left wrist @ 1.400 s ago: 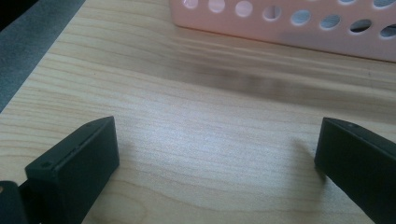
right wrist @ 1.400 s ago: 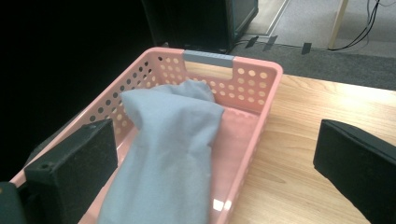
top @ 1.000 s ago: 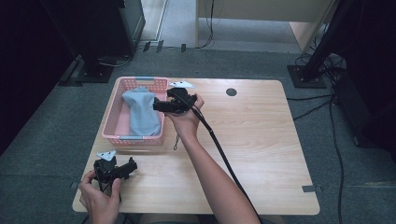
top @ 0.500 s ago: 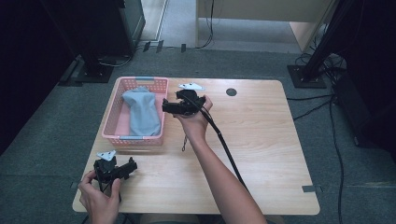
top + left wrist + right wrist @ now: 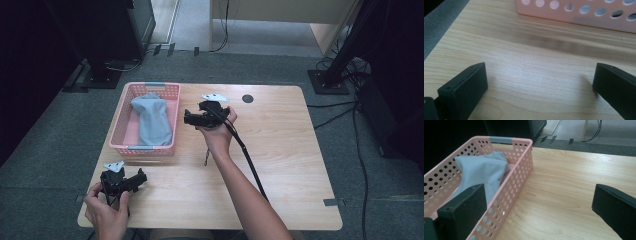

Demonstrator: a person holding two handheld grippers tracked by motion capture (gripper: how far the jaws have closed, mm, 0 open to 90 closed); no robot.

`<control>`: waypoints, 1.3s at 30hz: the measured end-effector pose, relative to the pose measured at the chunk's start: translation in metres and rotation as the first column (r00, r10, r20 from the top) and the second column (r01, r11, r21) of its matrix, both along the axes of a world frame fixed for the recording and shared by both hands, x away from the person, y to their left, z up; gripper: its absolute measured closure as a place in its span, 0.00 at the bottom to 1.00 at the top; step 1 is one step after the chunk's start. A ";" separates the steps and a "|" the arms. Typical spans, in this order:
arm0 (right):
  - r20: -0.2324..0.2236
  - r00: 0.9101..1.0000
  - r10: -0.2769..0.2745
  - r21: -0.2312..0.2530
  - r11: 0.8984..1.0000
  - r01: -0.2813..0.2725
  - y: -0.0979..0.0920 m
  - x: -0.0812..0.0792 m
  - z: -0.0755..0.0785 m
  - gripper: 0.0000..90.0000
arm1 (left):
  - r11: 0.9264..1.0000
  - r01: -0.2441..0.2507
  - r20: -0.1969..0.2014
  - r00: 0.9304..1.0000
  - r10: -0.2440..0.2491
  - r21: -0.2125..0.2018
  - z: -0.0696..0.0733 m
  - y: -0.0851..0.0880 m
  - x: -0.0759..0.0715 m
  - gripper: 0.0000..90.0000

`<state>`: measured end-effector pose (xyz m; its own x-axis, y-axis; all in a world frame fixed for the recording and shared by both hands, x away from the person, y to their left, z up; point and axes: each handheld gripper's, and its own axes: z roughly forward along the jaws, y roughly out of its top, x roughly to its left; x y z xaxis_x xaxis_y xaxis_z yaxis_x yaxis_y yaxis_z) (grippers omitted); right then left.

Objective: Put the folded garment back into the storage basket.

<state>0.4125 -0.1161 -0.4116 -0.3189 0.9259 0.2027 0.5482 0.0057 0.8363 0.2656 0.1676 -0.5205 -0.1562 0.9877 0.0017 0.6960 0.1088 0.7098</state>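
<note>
Right gripper (image 5: 189,119) has pulled back from over the pink basket (image 5: 118,131) onto bare table, jaws wide and empty. The grey cloth (image 5: 151,120) lies in the basket, off its left finger (image 5: 465,207), so the drop looks done. Left gripper (image 5: 141,178) unmoved, jaws wide, basket wall just ahead.

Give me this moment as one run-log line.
right gripper: open, empty, beside pink basket | left gripper: open, empty, near table edge | grey cloth: in basket

Bare table (image 5: 280,150) right of pink basket (image 5: 172,120); basket wall leftward.
</note>
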 end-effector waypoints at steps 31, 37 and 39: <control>-0.012 0.998 -0.057 -0.035 0.998 0.056 -0.040 -0.011 -0.029 0.00 | 1.000 0.003 0.003 1.000 -0.003 -0.001 0.000 -0.003 0.000 0.00; -0.020 0.997 -0.072 -0.034 0.997 0.071 -0.048 -0.014 -0.037 0.00 | 1.000 0.003 0.003 1.000 -0.003 -0.002 0.000 -0.003 0.000 0.00; -0.022 0.997 -0.076 -0.041 0.996 0.075 -0.051 -0.015 -0.041 0.00 | 1.000 0.003 0.003 1.000 -0.003 -0.002 0.000 -0.003 0.000 0.00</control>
